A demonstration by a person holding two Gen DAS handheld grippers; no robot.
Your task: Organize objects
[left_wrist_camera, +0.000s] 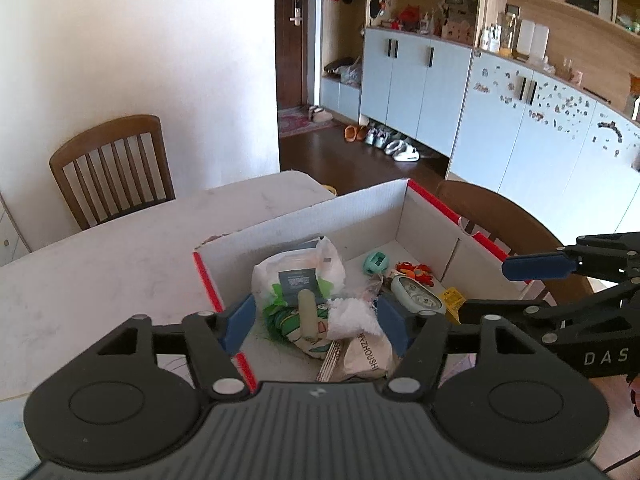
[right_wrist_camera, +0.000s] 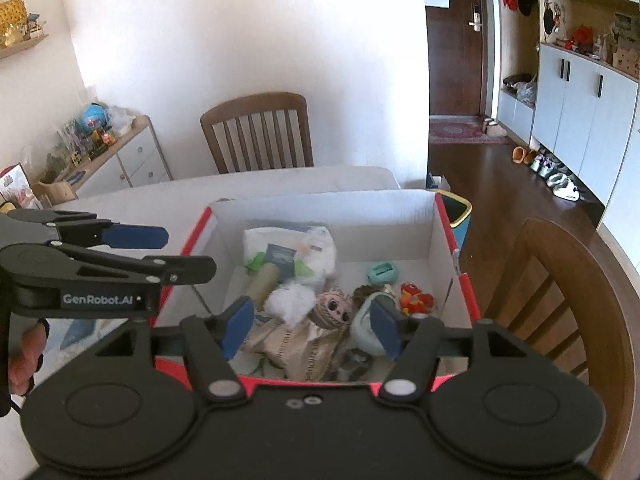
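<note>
A white cardboard box with red edges stands on the pale table and holds several small things: a white plastic bag, white fluff, a knitted doll head, a teal toy, an orange toy and a printed cloth pouch. My left gripper is open and empty above the box's near-left part. My right gripper is open and empty above the box's near edge.
The pale table extends left of the box. Wooden chairs stand at the far side and the right side. Cabinets and shoes line the far wall.
</note>
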